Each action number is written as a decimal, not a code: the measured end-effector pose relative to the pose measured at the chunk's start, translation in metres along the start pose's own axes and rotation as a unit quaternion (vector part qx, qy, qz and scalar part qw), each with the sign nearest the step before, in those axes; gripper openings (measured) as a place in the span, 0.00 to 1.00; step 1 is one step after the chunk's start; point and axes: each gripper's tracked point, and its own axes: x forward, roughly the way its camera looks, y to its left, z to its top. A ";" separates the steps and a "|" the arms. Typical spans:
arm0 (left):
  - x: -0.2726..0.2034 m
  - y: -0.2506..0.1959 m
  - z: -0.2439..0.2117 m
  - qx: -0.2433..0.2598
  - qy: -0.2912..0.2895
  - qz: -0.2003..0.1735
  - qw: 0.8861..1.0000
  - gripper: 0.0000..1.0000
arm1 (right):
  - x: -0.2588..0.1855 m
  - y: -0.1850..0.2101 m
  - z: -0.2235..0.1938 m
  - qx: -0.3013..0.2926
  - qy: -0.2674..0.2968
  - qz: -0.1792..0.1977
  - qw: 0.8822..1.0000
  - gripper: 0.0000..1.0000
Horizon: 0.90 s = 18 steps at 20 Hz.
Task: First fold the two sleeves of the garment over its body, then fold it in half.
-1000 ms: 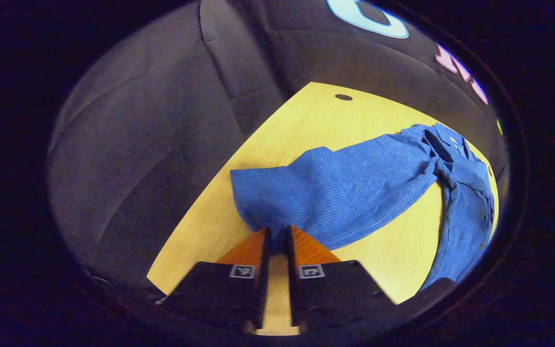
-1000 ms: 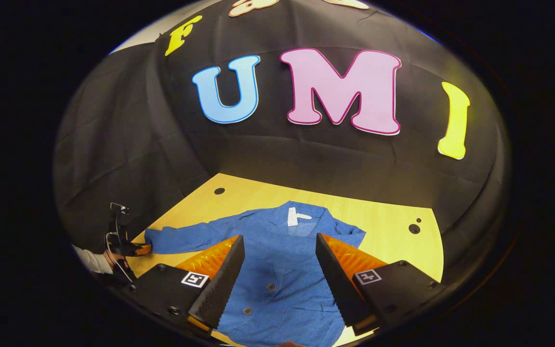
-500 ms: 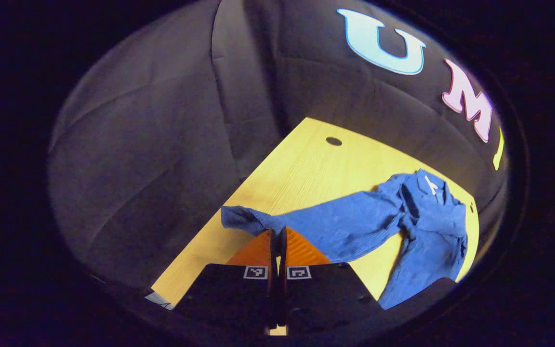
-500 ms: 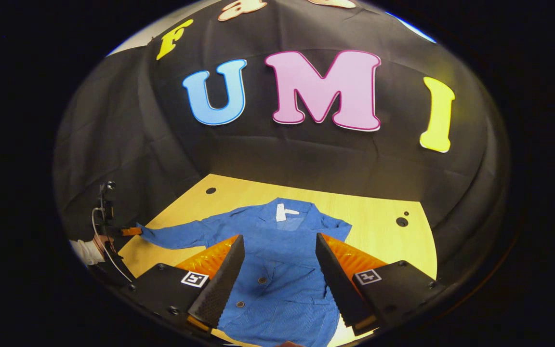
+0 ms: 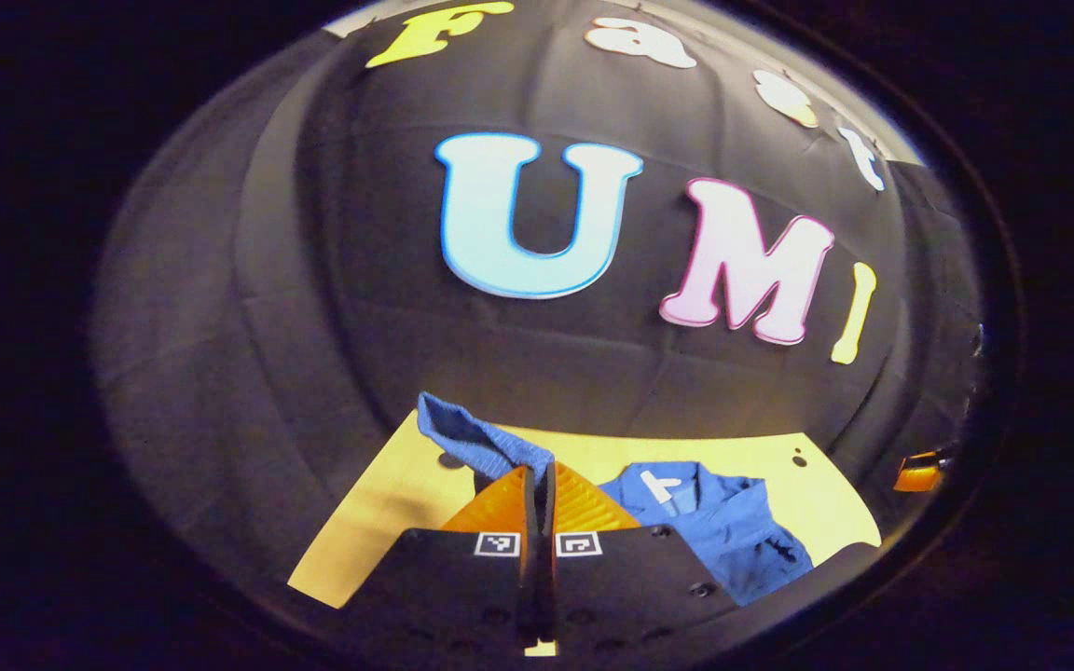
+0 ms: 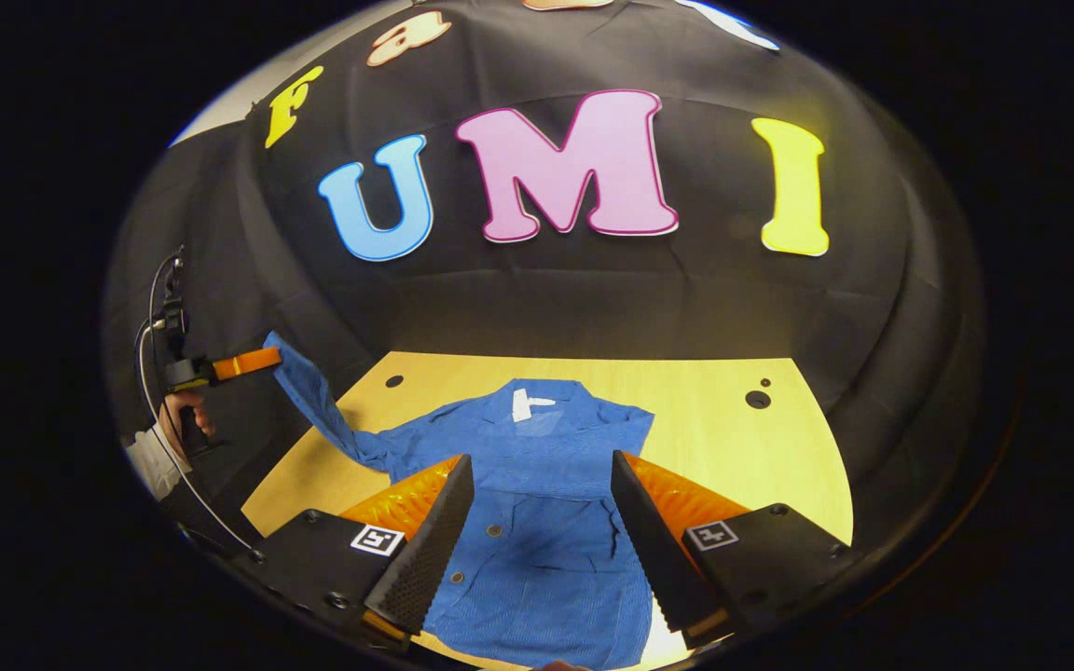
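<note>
Left tool (image 5: 537, 475) clamped on sleeve (image 6: 313, 396) cuff, raised above bench (image 6: 714, 433). Shirt (image 6: 537, 522) body flat on bench, below and ahead of right tool (image 6: 537, 485), wide open, holding nothing.

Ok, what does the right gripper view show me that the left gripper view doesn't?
Right gripper view: a hand holding the left hand-held gripper, the sleeve hanging from it above the wooden table, and the buttoned front of the blue shirt under the open right hand-held gripper. Left gripper view: up close, its fingers pinched on the cuff. Both: the blue shirt, its white collar label, the wooden table.
</note>
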 end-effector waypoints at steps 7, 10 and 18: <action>0.079 -0.201 -0.017 -0.005 0.024 -0.147 0.989 0.00 | -0.033 -0.053 -0.019 0.034 -0.007 -0.044 0.998 0.94; 0.112 -0.269 -0.052 0.008 0.063 -0.190 0.980 0.00 | -0.037 -0.078 -0.039 0.049 0.010 -0.059 0.997 0.94; 0.162 -0.320 -0.198 0.084 0.266 -0.213 0.936 0.00 | -0.029 -0.113 -0.073 0.060 0.050 -0.070 0.994 0.94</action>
